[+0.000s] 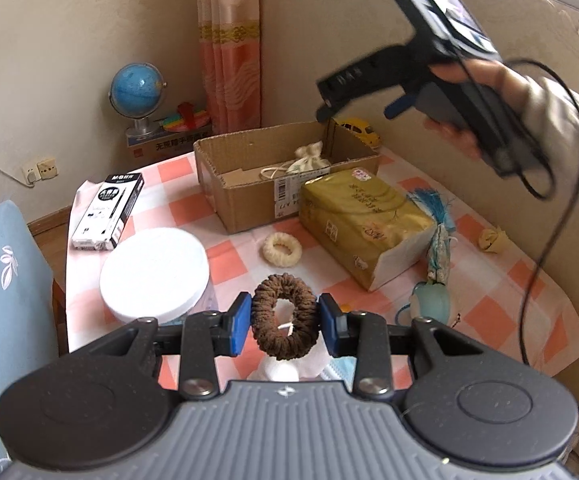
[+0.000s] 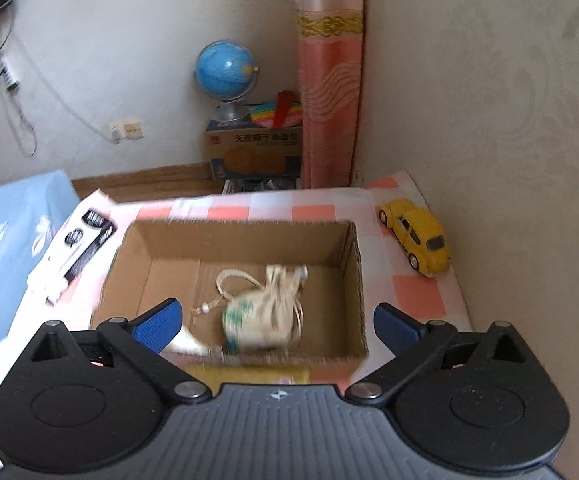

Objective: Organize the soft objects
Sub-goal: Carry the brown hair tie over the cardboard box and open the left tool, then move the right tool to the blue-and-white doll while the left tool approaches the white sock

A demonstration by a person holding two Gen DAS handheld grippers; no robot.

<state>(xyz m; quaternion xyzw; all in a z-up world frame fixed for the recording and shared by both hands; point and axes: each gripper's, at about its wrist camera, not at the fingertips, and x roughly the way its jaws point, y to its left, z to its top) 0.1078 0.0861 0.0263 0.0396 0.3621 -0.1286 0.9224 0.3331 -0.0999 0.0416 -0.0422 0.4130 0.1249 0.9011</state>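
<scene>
Brown scrunchie (image 1: 284, 317) pinched in left tool (image 1: 285, 322); right tool (image 2: 276, 322) spread wide above box (image 2: 355, 280), seemingly empty.

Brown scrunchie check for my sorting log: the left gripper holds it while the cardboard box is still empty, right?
Not quite: the left gripper does hold the brown scrunchie, but the cardboard box isn't empty. The right wrist view shows a cream drawstring pouch inside.
</scene>
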